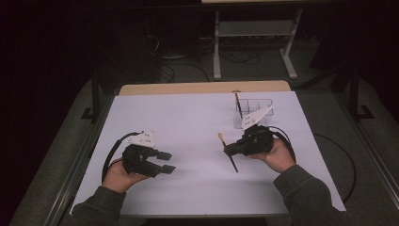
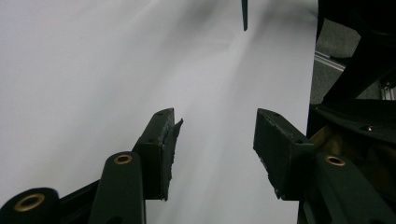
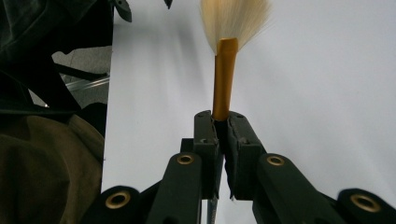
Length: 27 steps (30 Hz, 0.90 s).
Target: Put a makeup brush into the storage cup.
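A makeup brush (image 1: 232,162) with pale bristles, a gold ferrule and a dark handle is held slanted over the white sheet (image 1: 188,117). My right gripper (image 1: 227,149) is shut on it. In the right gripper view the jaws (image 3: 223,122) pinch the gold ferrule (image 3: 224,79), and the bristles fan out beyond them. My left gripper (image 1: 165,161) hovers low at the sheet's left side, pointing right. Its jaws (image 2: 215,135) stand open with nothing between them. The dark end of the brush handle (image 2: 244,14) shows far ahead of them.
A clear plastic organiser (image 1: 254,110) stands at the back right of the sheet with another brush (image 1: 238,103) upright in it. Cables trail from both grippers. Bare white sheet lies between the two hands. A metal stand (image 1: 254,42) is on the floor beyond the table.
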### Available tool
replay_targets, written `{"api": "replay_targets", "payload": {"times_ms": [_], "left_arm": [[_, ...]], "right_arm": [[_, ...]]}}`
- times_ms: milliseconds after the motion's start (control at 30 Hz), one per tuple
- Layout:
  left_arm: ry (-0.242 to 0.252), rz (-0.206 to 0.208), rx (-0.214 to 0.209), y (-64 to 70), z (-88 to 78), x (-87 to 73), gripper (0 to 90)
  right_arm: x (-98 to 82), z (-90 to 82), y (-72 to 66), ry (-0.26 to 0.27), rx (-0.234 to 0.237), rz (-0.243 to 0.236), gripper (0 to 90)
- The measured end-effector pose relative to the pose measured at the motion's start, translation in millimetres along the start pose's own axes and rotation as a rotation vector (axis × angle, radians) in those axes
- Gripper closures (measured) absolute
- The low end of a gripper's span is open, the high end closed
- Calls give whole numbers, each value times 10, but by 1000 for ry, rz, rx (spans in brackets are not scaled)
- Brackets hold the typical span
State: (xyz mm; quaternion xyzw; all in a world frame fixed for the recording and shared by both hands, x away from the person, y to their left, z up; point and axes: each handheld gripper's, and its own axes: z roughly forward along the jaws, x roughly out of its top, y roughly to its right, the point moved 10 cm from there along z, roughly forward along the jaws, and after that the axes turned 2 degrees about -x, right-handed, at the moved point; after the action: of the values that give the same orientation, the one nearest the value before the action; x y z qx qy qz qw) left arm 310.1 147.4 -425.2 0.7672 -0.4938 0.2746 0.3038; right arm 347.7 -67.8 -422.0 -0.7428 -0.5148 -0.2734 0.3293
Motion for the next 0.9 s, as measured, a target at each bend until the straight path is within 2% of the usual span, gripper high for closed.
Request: {"api": "replay_targets", "payload": {"times_ms": [167,333,433,533,767,900], "left_arm": [[3,1,23,-41,-13,-54,448],[25,-19,35,-44,-11,-100,426],[26,-28,32,-38,-2,-132,402],[30,-27,43,-34,-15,-143,394],[37,-33,69,-49,-20,-187,363],[32,-38,86,-57,6,-244,351]], "right_arm": [[1,-30,58,6,-1,2,831],[28,-68,98,8,-6,10,831],[47,-97,141,4,-20,5,831],[54,-126,175,-4,-26,-5,831],[108,-212,217,5,-38,12,831],[119,-259,276,1,-63,-1,831]]}}
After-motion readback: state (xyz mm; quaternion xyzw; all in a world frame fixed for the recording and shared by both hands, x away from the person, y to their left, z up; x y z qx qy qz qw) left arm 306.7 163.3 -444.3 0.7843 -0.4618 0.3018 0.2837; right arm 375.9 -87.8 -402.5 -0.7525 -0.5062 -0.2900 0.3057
